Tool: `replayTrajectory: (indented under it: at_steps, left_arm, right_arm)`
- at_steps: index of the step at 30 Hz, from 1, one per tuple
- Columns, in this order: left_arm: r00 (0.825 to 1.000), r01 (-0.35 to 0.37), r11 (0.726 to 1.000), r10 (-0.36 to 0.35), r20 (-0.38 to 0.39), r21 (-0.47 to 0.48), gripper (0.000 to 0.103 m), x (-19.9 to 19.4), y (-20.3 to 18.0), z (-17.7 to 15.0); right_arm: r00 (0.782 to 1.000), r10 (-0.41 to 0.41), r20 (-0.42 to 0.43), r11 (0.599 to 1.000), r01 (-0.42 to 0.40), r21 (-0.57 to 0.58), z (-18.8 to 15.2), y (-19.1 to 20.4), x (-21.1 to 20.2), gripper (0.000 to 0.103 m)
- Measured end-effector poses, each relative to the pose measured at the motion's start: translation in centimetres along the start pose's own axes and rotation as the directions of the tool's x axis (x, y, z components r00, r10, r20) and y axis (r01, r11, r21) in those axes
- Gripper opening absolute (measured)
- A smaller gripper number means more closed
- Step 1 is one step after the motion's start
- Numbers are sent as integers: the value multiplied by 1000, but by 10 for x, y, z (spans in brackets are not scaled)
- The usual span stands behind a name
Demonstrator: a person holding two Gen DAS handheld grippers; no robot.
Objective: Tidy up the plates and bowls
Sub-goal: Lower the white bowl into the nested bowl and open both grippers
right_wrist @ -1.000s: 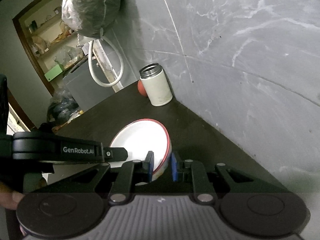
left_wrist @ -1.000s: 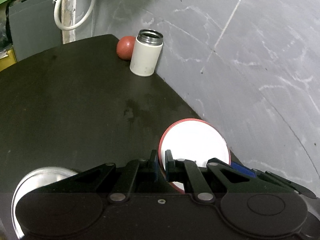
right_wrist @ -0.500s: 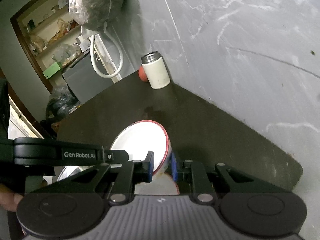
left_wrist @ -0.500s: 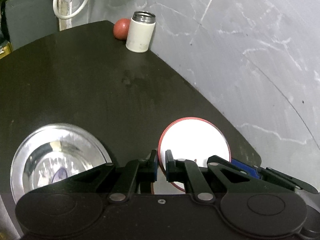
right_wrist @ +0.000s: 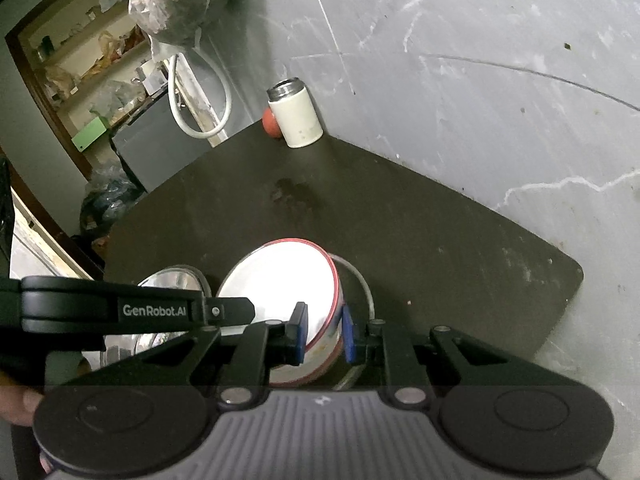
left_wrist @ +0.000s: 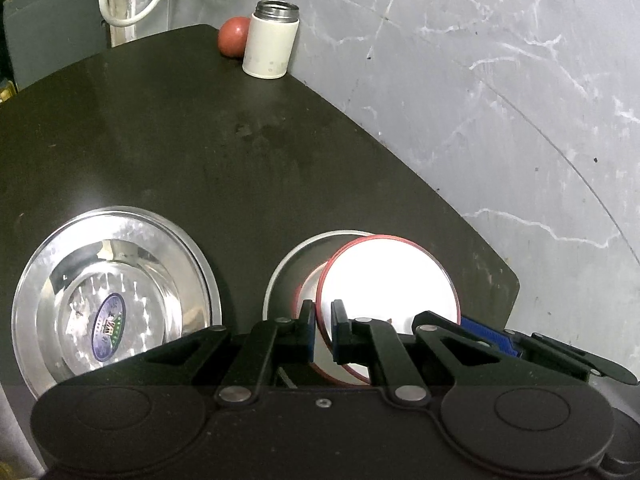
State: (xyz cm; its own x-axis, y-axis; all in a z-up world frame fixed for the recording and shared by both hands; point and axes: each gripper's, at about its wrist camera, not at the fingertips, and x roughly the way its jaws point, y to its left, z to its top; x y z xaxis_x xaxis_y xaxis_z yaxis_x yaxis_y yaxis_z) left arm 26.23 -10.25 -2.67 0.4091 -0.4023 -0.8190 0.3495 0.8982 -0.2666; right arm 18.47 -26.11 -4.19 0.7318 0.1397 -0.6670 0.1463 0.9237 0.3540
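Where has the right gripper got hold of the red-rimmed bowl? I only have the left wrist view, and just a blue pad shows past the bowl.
Observer: The right gripper is shut on the red-rimmed bowl across its wall, with one pad inside and one outside.
Operator: Anything on the bowl's outside? I only see the inside.
Observer: Yes, there are brownish stains on the outer wall, close to the outside pad.
Operator: Is a person's hand in shot anywhere?
Observer: A fingertip shows at the lower left edge of the right wrist view.
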Motion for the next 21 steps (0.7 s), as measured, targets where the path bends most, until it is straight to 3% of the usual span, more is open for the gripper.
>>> replayTrajectory:
  at_steps: [21]
  left_arm:
    - [1000,-4,1000,3,-18,-13,8,5,2,5]
  right_arm:
    - [998,-14,-55,999,12,-45,6,3,13,20]
